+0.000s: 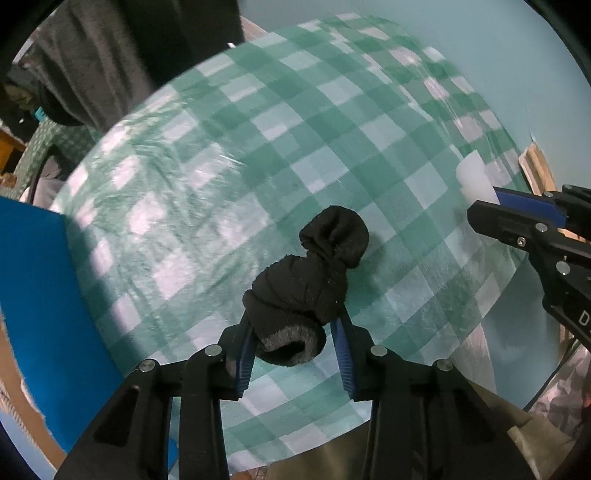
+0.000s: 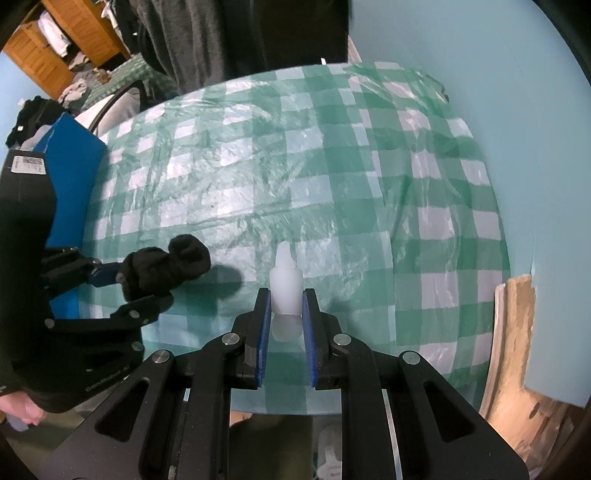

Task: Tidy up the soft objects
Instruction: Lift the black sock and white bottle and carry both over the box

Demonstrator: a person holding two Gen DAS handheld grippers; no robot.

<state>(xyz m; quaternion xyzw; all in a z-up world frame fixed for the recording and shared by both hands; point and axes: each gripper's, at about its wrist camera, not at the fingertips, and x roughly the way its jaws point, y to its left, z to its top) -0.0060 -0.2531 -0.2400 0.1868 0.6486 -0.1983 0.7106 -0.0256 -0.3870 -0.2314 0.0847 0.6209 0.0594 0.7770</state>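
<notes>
My left gripper [image 1: 295,325] is shut on a rolled black sock [image 1: 310,284] and holds it just above the green checked tablecloth [image 1: 221,166]. The sock and left gripper also show at the left of the right wrist view [image 2: 166,269]. My right gripper [image 2: 285,295] is shut on a small white translucent squeeze bottle [image 2: 285,284], held upright with its tip pointing away. The right gripper [image 1: 517,214] and the white bottle [image 1: 474,177] show at the right edge of the left wrist view.
A blue box [image 1: 40,295] stands at the table's left edge, also seen in the right wrist view [image 2: 70,147]. A person in dark clothes [image 2: 221,33] stands behind the table. A wooden board [image 2: 513,332] leans at the right. A light blue wall lies behind.
</notes>
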